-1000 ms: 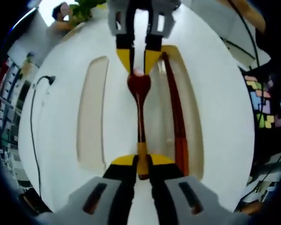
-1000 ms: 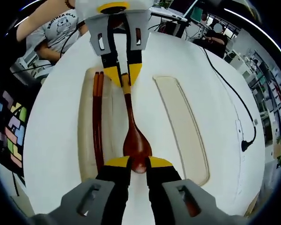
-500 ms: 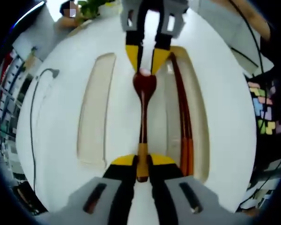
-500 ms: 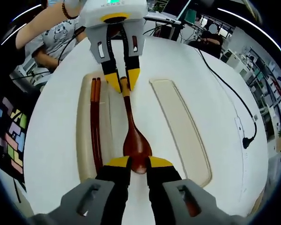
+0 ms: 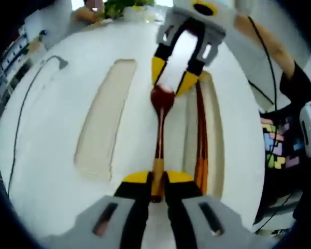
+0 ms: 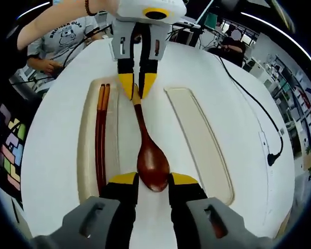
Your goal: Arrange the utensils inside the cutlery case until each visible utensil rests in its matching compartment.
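Observation:
A dark wooden spoon (image 6: 152,163) lies lengthwise between my two grippers, over the white table (image 6: 57,129). My left gripper (image 5: 155,179) is shut on the spoon's handle end (image 5: 156,176); it comes in at the top of the right gripper view (image 6: 136,85). My right gripper (image 6: 153,179) stands open, its jaws on either side of the spoon's bowl and apart from it. From the left gripper view the right gripper (image 5: 172,83) shows just beyond the bowl (image 5: 160,97). Brown chopsticks (image 6: 99,135) (image 5: 200,135) lie in the beige cutlery case (image 6: 85,155) (image 5: 217,140) beside the spoon.
A second long beige tray (image 6: 199,140) (image 5: 101,124) lies on the spoon's other side. A black cable (image 6: 249,88) (image 5: 26,98) curves over the table towards its edge. A person (image 6: 62,31) sits at the far side, with desks and shelves behind.
My right gripper's jaws have spread apart and let go of the spoon's bowl. The left gripper keeps its hold on the handle. Both views have shifted slightly.

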The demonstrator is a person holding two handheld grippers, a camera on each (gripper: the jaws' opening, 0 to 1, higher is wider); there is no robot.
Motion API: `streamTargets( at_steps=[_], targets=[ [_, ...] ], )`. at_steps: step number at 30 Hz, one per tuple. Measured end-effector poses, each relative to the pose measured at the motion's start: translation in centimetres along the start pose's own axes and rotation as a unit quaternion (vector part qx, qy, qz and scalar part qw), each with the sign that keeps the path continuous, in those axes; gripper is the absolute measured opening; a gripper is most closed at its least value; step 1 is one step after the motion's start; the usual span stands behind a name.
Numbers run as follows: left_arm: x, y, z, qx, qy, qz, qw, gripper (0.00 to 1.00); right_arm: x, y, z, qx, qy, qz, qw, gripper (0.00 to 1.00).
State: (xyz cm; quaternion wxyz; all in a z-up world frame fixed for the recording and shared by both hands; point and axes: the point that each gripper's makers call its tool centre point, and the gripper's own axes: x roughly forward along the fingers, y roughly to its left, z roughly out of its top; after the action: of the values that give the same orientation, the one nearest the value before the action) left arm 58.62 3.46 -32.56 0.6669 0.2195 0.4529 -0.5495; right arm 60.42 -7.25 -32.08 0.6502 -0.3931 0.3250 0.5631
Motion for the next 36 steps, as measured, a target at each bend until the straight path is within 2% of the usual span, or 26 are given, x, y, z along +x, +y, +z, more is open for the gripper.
streamTargets(
  at_steps=[2, 4, 7, 9, 11, 13, 15, 17, 20, 21, 23, 24, 29, 33, 36],
  targets=[
    [-0.1, 0.2, 0.2, -0.040, -0.026, -0.012, 0.9988, 0.10, 0.1, -0.1, -0.1, 0.001, 0.000, -0.004, 1.0000, 0.24],
    [-0.3, 0.4, 0.3, -0.056, -0.047, -0.020, 0.9972, 0.10, 0.2, -0.1, -0.3, 0.000, -0.003, -0.009, 1.0000, 0.24],
    [-0.3, 0.5, 0.3, -0.081, -0.068, -0.032, 0.9939, 0.10, 0.2, -0.3, -0.4, 0.001, -0.006, -0.011, 0.9999, 0.24],
    [-0.3, 0.6, 0.4, -0.115, -0.081, -0.042, 0.9892, 0.10, 0.2, -0.3, -0.4, 0.005, -0.010, -0.011, 0.9999, 0.25],
    [-0.4, 0.7, 0.3, -0.119, -0.086, -0.046, 0.9881, 0.10, 0.2, -0.5, -0.4, 0.007, -0.014, -0.012, 0.9998, 0.24],
    [-0.4, 0.6, 0.5, -0.148, -0.099, -0.056, 0.9825, 0.11, 0.3, -0.7, -0.5, 0.012, -0.019, -0.018, 0.9996, 0.19],
    [-0.4, 0.7, 0.5, -0.154, -0.112, -0.060, 0.9798, 0.11, 0.4, -1.0, -0.3, 0.027, -0.037, -0.019, 0.9988, 0.18],
    [-0.3, 0.2, 0.4, -0.176, -0.120, -0.067, 0.9746, 0.11, 0.5, -1.2, -0.2, 0.040, -0.051, -0.021, 0.9977, 0.17],
    [0.0, -1.3, 0.3, -0.180, -0.132, -0.067, 0.9725, 0.11, 0.4, -1.6, -0.2, 0.057, -0.071, -0.027, 0.9955, 0.14],
    [0.0, -1.1, 0.3, -0.183, -0.136, -0.067, 0.9714, 0.11, 0.3, -1.8, -0.2, 0.057, -0.078, -0.033, 0.9948, 0.11],
    [0.1, -1.5, 0.2, -0.187, -0.141, -0.065, 0.9699, 0.10, 0.1, -2.6, 0.1, 0.037, -0.093, -0.066, 0.9928, 0.05],
    [0.2, -1.9, 0.1, -0.186, -0.143, -0.066, 0.9698, 0.10, 0.2, -2.1, 0.1, 0.040, -0.096, -0.057, 0.9929, 0.05],
    [0.2, -1.5, 0.3, -0.177, -0.155, -0.069, 0.9694, 0.10, 0.0, -2.1, 0.3, 0.039, -0.109, -0.060, 0.9915, 0.05],
    [0.2, -1.2, 0.6, -0.143, -0.166, -0.047, 0.9747, 0.10, -0.1, -2.1, 0.2, 0.039, -0.118, -0.066, 0.9901, 0.04],
    [0.2, -1.0, 0.6, -0.137, -0.172, -0.041, 0.9746, 0.10, -0.2, -2.1, 0.2, 0.051, -0.130, -0.064, 0.9881, 0.04]
  ],
)
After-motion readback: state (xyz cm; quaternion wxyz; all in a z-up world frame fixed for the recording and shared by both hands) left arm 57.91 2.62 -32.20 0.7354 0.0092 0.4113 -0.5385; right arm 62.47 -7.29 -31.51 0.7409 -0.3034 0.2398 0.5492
